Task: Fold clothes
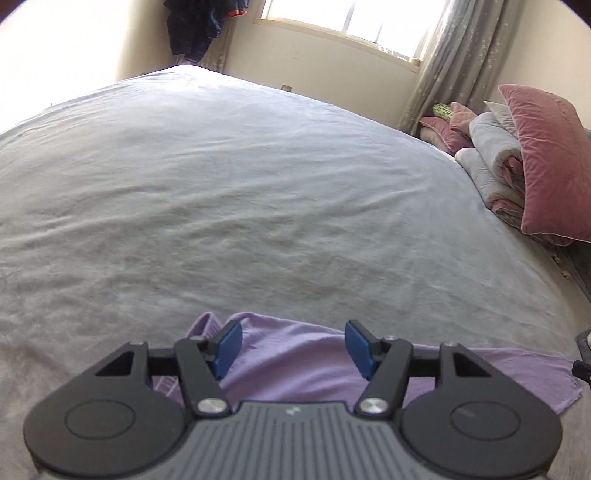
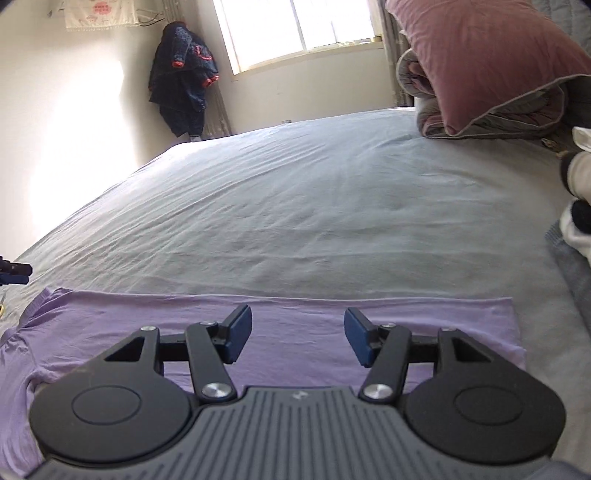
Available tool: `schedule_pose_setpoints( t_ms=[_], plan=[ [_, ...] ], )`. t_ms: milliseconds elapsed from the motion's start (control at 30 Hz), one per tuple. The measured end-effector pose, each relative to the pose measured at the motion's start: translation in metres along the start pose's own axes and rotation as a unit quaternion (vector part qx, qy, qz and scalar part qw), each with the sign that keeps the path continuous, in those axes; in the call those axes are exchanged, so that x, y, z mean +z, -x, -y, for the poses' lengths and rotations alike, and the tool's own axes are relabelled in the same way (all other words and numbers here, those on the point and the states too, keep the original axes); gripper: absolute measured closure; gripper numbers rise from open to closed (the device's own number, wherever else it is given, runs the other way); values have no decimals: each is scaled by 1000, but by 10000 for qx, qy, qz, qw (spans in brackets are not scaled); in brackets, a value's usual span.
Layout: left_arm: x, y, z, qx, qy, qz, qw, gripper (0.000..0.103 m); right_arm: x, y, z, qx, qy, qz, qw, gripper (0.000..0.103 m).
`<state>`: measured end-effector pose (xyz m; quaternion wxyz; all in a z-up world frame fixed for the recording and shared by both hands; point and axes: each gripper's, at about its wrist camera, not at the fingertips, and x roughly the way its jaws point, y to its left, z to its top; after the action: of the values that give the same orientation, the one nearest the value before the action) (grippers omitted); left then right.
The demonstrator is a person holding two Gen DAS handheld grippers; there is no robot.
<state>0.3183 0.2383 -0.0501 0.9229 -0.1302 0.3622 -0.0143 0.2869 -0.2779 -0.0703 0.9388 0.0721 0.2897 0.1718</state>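
A lilac T-shirt [image 2: 295, 317] lies flat on the grey bed sheet [image 2: 295, 206] near the front edge; it also shows in the left wrist view [image 1: 295, 354], partly rumpled there. My left gripper [image 1: 293, 349] is open and empty, held just above the shirt. My right gripper [image 2: 297, 338] is open and empty, above the shirt's straight far edge. The tip of the left gripper [image 2: 14, 273] shows at the far left of the right wrist view. The near part of the shirt is hidden under both grippers.
A pink pillow [image 1: 550, 158] and a rolled grey quilt [image 1: 491, 162] lie at the right end of the bed. White and dark clothes [image 2: 580, 199] lie at the right edge. A dark jacket [image 2: 184, 77] hangs in the far corner by the window [image 2: 299, 26].
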Motion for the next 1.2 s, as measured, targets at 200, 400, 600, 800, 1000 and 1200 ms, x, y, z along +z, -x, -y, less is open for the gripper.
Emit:
schedule_pose_setpoints(
  t_ms=[200, 400, 600, 800, 1000, 1200],
  plan=[
    [3, -27, -33, 154, 70, -45, 9998, 42, 22, -65, -70, 551, 571, -409, 9960, 53],
    [0, -45, -60, 88, 323, -55, 9994, 52, 27, -117, -95, 498, 827, -658, 9932, 57],
    [-6, -53, -70, -43, 432, -20, 9991, 97, 17, -149, -94, 426, 937, -919, 9904, 65],
    [-18, -42, -67, 49, 229, 615, 9978, 98, 9, -138, -109, 491, 1545, -776, 9837, 102],
    [-21, -43, -66, 112, 185, 726, 9971, 98, 15, -131, -111, 592, 1534, -547, 9849, 89],
    [-22, -46, -66, 176, 166, 717, 9971, 98, 17, -141, -119, 605, 1932, -828, 9758, 74]
  ],
)
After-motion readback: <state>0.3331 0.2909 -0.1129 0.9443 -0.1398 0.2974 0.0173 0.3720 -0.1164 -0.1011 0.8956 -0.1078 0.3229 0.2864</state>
